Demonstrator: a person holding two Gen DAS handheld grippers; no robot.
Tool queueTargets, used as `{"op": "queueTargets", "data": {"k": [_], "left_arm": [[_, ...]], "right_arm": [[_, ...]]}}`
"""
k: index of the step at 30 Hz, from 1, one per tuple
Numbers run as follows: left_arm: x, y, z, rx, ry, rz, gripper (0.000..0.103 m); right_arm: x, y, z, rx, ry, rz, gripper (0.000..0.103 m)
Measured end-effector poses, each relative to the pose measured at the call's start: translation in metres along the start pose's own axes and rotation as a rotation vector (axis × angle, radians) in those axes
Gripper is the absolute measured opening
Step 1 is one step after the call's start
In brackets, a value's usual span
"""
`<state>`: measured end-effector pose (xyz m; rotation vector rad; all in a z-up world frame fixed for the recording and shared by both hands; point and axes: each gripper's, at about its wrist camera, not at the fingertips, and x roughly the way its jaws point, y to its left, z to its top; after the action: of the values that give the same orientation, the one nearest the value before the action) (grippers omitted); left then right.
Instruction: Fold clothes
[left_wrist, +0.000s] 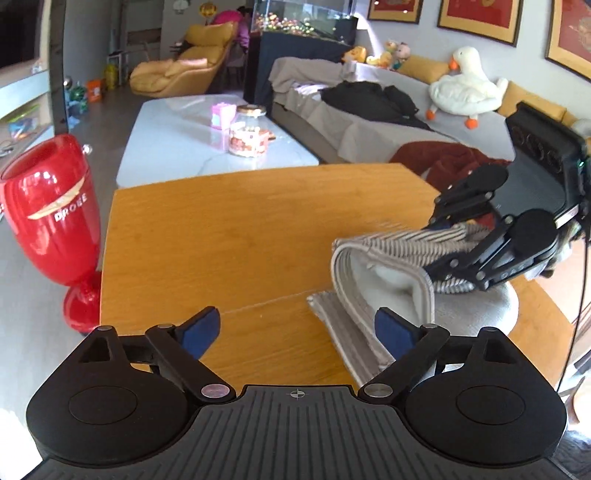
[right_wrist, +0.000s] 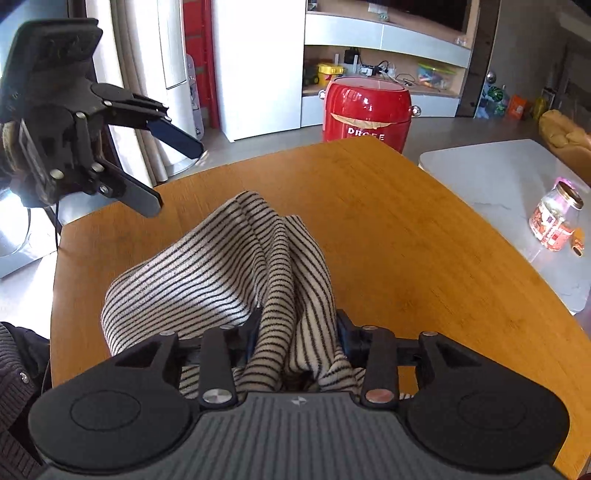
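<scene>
A cream garment with thin black stripes (right_wrist: 221, 273) lies bunched on the wooden table (right_wrist: 406, 229). My right gripper (right_wrist: 297, 332) is shut on a gathered fold of it, the cloth rising between its fingers. In the left wrist view the same striped garment (left_wrist: 388, 266) is folded over at the table's right side, with the right gripper (left_wrist: 443, 247) clamped on its upper layer. My left gripper (left_wrist: 299, 332) hovers open over the table's near edge, its right blue pad (left_wrist: 395, 332) beside the garment's lower flap. From the right wrist view the left gripper (right_wrist: 177, 177) hangs open above the table's far left corner.
A red vase-shaped stand (left_wrist: 51, 214) is off the table's left side. A white coffee table (left_wrist: 177, 147) with a snack jar (left_wrist: 248, 131) lies beyond. A grey sofa (left_wrist: 369, 122) holds dark clothes, a rust garment (left_wrist: 443, 162) and a plush duck (left_wrist: 465, 85).
</scene>
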<state>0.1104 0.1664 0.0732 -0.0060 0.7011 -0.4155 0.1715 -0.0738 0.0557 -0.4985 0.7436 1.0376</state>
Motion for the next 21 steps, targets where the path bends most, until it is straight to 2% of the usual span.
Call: {"op": "queueTargets", "data": {"k": [2, 4, 8, 12, 14, 16, 18, 21], "left_arm": [[-0.005, -0.014, 0.011, 0.027, -0.033, -0.053, 0.097], [0.001, -0.031, 0.021, 0.058, -0.043, -0.137, 0.098], [0.033, -0.061, 0.029, 0.121, -0.014, -0.277, 0.099], [0.071, -0.07, 0.024, 0.163, 0.035, -0.281, 0.099], [0.09, -0.063, 0.021, 0.153, 0.066, -0.246, 0.098], [0.102, -0.059, 0.018, 0.16, 0.082, -0.2, 0.098], [0.112, -0.056, 0.016, 0.174, 0.101, -0.16, 0.1], [0.11, -0.056, 0.017, 0.188, 0.115, -0.151, 0.101]], "right_arm": [[-0.009, 0.0, -0.003, 0.009, -0.014, -0.034, 0.055], [-0.025, -0.005, -0.004, 0.055, -0.051, -0.069, 0.068], [-0.04, -0.018, -0.018, 0.141, -0.07, -0.204, 0.081], [-0.048, -0.032, -0.036, 0.222, -0.069, -0.363, 0.082], [-0.039, -0.04, -0.05, 0.266, -0.045, -0.431, 0.082], [-0.018, -0.043, -0.065, 0.298, -0.044, -0.459, 0.083], [-0.026, -0.042, -0.074, 0.374, -0.055, -0.419, 0.084], [-0.039, -0.038, -0.087, 0.491, -0.072, -0.352, 0.084]]}}
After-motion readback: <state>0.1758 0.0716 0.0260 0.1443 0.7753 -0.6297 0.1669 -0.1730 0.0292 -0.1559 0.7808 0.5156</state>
